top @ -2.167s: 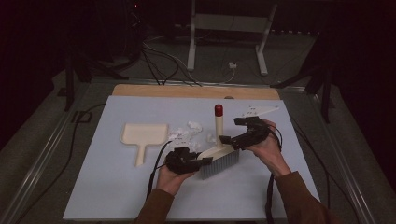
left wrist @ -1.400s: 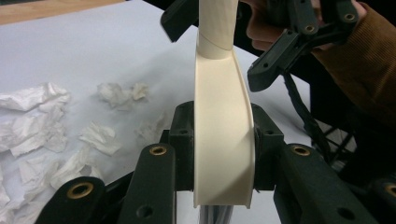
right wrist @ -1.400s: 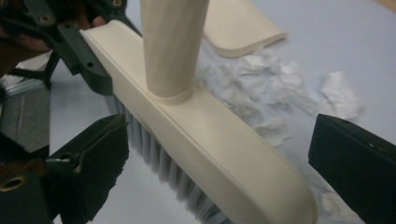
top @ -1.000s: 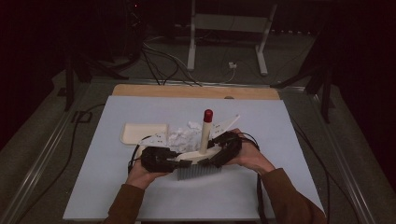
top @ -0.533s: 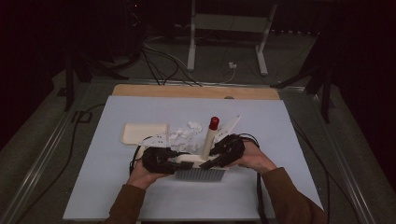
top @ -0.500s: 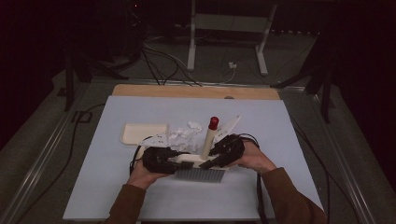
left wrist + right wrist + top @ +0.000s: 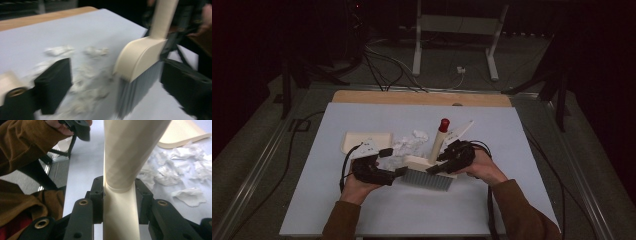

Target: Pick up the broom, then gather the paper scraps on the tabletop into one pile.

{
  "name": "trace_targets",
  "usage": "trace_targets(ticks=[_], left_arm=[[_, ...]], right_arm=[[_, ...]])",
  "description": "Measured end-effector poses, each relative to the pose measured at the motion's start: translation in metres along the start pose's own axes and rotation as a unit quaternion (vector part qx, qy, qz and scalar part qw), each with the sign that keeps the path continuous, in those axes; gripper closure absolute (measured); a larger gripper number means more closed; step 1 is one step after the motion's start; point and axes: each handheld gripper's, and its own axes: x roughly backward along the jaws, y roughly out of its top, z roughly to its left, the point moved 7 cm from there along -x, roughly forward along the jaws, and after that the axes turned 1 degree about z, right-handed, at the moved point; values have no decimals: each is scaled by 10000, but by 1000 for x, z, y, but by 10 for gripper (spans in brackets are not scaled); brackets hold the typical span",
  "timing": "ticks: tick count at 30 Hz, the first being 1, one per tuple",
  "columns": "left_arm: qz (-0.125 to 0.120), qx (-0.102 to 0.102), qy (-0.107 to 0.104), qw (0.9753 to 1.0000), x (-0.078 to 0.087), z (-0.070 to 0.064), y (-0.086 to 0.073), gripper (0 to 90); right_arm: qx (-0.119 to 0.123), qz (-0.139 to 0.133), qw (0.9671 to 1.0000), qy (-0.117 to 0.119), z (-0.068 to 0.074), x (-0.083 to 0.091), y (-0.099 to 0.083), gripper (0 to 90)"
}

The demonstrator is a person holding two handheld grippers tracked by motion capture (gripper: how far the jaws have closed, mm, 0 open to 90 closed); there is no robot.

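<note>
High view first, nearest the person: two brown-sleeved forearms come up over the near edge of the pale blue bench (image 7: 362, 215). The left hand (image 7: 354, 186) holds the left gripper (image 7: 398, 171), which lies low on the bench just left of the brush (image 7: 428, 176). In the left gripper view its jaws stand wide apart with nothing between them; the brush head (image 7: 138, 62) sits between the two black jaws but touches neither, its dark bristles (image 7: 135, 92) down on the bench.

The right hand (image 7: 479, 167) holds the right gripper (image 7: 439, 162), clamped on the cream brush handle (image 7: 436, 145) low down, just above the head. In the right gripper view both jaws press flat on the handle (image 7: 122, 215) from either side. The handle tilts up and away, ending in a red tip (image 7: 444, 123).

Just beyond the brush head, toward the middle of the bench, lies a scatter of crumpled white paper scraps (image 7: 409, 145); they are blurred in the left gripper view (image 7: 87, 82) and clear in the right gripper view (image 7: 180, 170). Left of the scraps, touching them, a cream dustpan (image 7: 362, 140) lies flat. Along the far edge runs a wooden strip (image 7: 412, 97), then dark floor with cables (image 7: 387, 65) and a white stand (image 7: 457, 25).
</note>
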Motion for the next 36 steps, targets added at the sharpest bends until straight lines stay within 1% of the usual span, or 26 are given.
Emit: trace_targets(ticks=[1, 2, 3, 4, 5, 6, 9, 10, 11, 12, 13, 15, 16, 17, 19, 20, 21, 23, 24, 25, 26, 27, 29, 31, 32, 36], left_arm=[[0, 0, 0, 10000, 0, 0, 0, 34], [-79, 66, 334, 9994, 8, 8, -2, 11], [-79, 66, 334, 9994, 8, 8, -2, 4], [-184, 117, 667, 9975, 16, 16, -4, 3], [-184, 117, 667, 9975, 16, 16, -4, 3], [-232, 144, 824, 9962, 21, 19, -5, 3], [-431, 251, 1309, 9901, 35, 30, -8, 3], [-483, 295, 1484, 9873, 40, 33, -9, 3], [-573, 338, 1602, 9848, 45, 36, -10, 3], [-730, 442, 1846, 9791, 55, 42, -13, 3], [-778, 471, 1945, 9767, 60, 45, -14, 3], [-786, 508, 1987, 9756, 64, 48, -17, 3], [-755, 523, 2060, 9742, 67, 50, -20, 3], [-689, 501, 2249, 9706, 73, 54, -27, 3], [-639, 482, 2401, 9674, 78, 57, -34, 3], [-639, 482, 2401, 9674, 78, 57, -34, 3], [-643, 450, 2552, 9637, 82, 58, -40, 3], [-661, 428, 2681, 9602, 85, 59, -44, 3], [-661, 428, 2681, 9602, 85, 59, -44, 3], [-676, 439, 2712, 9591, 87, 59, -47, 3], [-723, 488, 2804, 9559, 90, 61, -51, 3], [-723, 488, 2804, 9559, 90, 61, -51, 3], [-775, 566, 2877, 9529, 92, 64, -54, 3], [-799, 607, 2916, 9513, 93, 66, -57, 3], [-784, 594, 2974, 9497, 93, 66, -59, 3], [-770, 614, 3043, 9475, 96, 69, -63, 3]], right_arm=[[-44, -29, 10000, -19, -1, 1, 0, 667], [-68, -56, 10000, -31, -1, 1, 1, 667], [-83, -79, 9999, -43, -2, 2, 1, 667], [-133, -93, 9998, -63, -2, 2, 2, 667], [-169, -117, 9998, -84, -3, 2, 2, 667], [-169, -117, 9998, -84, -3, 2, 2, 667], [-226, -211, 9994, -174, -6, 3, 4, 667], [-255, -245, 9991, -212, -6, 3, 5, 667], [-375, -309, 9983, -309, -7, 4, 7, 667], [-390, -348, 9980, -367, -7, 5, 8, 667], [-416, -392, 9974, -441, -7, 6, 9, 667], [-508, -430, 9966, -496, -8, 7, 10, 667], [-628, -547, 9944, -656, -10, 9, 12, 667], [-656, -603, 9934, -725, -12, 11, 13, 667], [-841, -683, 9906, -838, -13, 12, 15, 667], [-897, -733, 9893, -888, -14, 12, 15, 667], [-947, -782, 9880, -940, -14, 12, 16, 667], [-1115, -857, 9846, -1037, -15, 13, 18, 667], [-1115, -857, 9846, -1037, -15, 13, 18, 667], [-1187, -912, 9816, -1184, -15, 12, 21, 667], [-1245, -924, 9799, -1258, -14, 11, 22, 667], [-1324, -949, 9779, -1313, -14, 10, 23, 667], [-1395, -993, 9749, -1425, -12, 7, 26, 667], [-1515, -975, 9715, -1540, -11, 3, 27, 667], [-1566, -964, 9706, -1556, -10, 0, 28, 667], [-1710, -975, 9677, -1572, -8, -8, 28, 667]])
